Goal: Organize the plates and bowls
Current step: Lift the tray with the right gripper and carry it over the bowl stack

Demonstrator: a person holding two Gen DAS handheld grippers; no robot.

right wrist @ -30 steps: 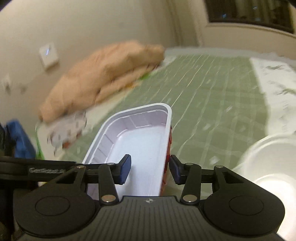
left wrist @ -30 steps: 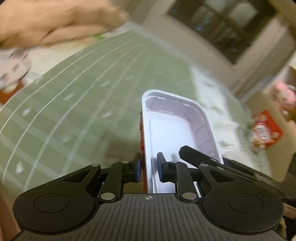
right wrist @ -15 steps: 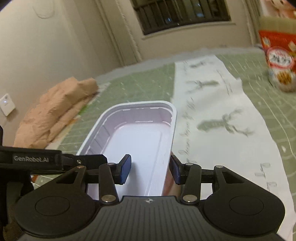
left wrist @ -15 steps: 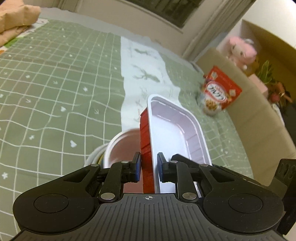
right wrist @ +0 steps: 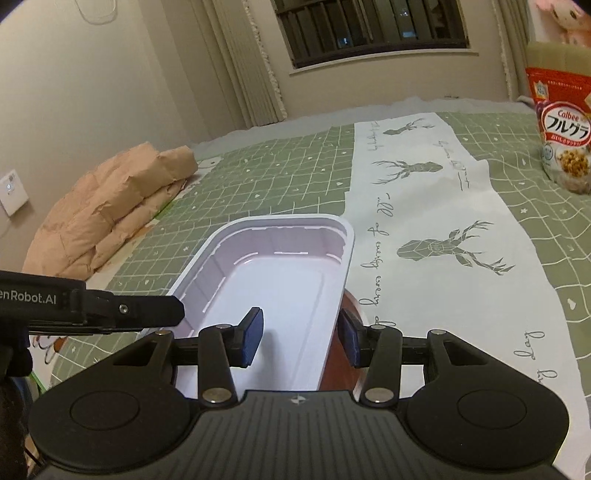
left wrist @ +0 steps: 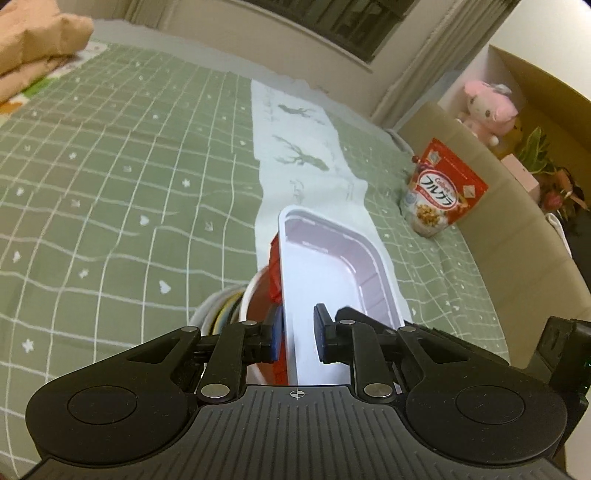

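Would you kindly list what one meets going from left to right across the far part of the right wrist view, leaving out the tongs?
Wall switch → tan quilt → window → deer cloth → cereal bag.

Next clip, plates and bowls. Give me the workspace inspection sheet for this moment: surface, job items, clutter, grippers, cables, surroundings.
Surface: green grid-pattern cloth with a white deer-print runner laid over it.
Job's things: rectangular tray, white inside and red outside, held above a brown bowl nested in stacked bowls.
Clutter: cereal bag standing on the cloth; folded tan blanket at the far edge.
Grippers: left gripper shut on the tray's left wall; right gripper straddles its right wall, pads apparently gripping.
Cables: nothing seen.
Surroundings: barred window, curtain, wall switch, pink plush toy, cardboard box, plant.
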